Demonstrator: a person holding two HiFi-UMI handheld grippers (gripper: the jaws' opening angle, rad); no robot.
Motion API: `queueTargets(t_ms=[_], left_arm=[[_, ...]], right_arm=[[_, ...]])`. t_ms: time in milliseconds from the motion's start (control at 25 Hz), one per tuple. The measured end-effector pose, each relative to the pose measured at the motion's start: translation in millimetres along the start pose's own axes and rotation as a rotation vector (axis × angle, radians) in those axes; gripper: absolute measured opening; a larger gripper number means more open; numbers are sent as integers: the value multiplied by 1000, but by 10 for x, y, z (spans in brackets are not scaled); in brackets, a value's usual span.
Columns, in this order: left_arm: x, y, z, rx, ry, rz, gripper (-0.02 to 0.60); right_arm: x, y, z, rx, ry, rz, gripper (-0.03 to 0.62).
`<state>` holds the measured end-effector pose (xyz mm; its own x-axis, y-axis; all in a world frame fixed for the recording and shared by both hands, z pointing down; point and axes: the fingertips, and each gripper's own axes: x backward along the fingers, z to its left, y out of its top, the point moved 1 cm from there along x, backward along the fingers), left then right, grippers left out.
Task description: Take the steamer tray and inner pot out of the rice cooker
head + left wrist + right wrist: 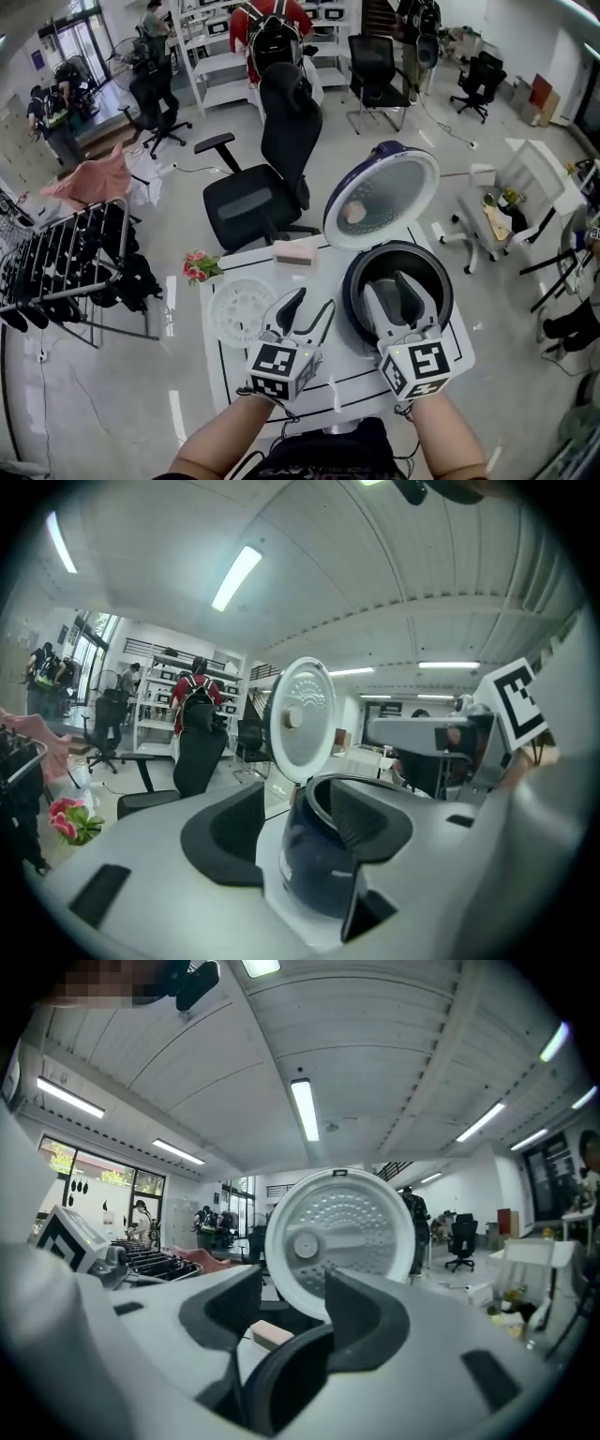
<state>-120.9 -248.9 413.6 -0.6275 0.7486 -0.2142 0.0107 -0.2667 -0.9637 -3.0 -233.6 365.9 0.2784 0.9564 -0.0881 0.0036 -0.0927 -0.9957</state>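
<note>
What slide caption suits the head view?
Left gripper and right gripper, both open, at the open rice cooker; steamer tray on the table.

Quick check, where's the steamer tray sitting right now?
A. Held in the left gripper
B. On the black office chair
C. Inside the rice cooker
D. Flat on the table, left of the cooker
D: the white perforated steamer tray lies flat on the table, left of the open rice cooker, and the left gripper beside it is open and empty.
</note>
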Motion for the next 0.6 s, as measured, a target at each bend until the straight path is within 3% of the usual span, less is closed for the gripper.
queueTargets(t_ms=[280,600], left_arm=[[-298,-98,-502,-32,-43,65,222],[-559,-356,-774,-50,15,150,250]], right_arm=[[386,-69,-843,-16,-151,30,198],[619,-478,-1557,-34,-230,167,198]])
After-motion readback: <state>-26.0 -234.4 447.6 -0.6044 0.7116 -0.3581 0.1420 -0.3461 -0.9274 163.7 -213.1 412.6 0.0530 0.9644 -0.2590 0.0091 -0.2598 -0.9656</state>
